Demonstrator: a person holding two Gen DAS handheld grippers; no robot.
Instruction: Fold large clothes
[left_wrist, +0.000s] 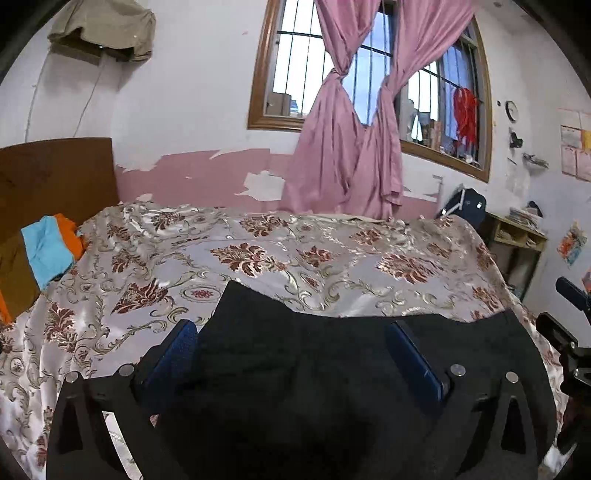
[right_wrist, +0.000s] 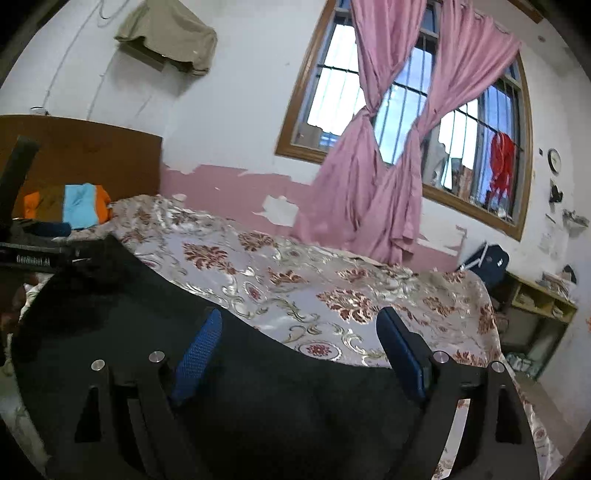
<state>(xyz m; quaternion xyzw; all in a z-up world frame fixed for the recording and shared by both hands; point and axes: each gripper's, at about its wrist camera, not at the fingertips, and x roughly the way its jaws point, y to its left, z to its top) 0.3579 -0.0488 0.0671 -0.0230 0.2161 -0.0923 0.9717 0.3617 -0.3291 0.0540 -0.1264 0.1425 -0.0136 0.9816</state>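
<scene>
A large black garment (left_wrist: 295, 369) lies spread on the floral bedspread (left_wrist: 258, 251) at the near edge of the bed. My left gripper (left_wrist: 291, 332) hovers just over it, blue pads wide apart, with only flat cloth between them. In the right wrist view the same black garment (right_wrist: 258, 398) fills the lower left. My right gripper (right_wrist: 299, 325) stands open over its far edge, and its pads do not press on the cloth. The other gripper's black frame (right_wrist: 33, 254) shows at the left edge.
Folded orange, blue and brown clothes (left_wrist: 44, 254) sit by the wooden headboard (left_wrist: 55, 177). Pink curtains (left_wrist: 351, 147) hang at the barred window behind the bed. A low shelf (left_wrist: 517, 240) and a dark bag (left_wrist: 465, 205) stand at the bed's far right.
</scene>
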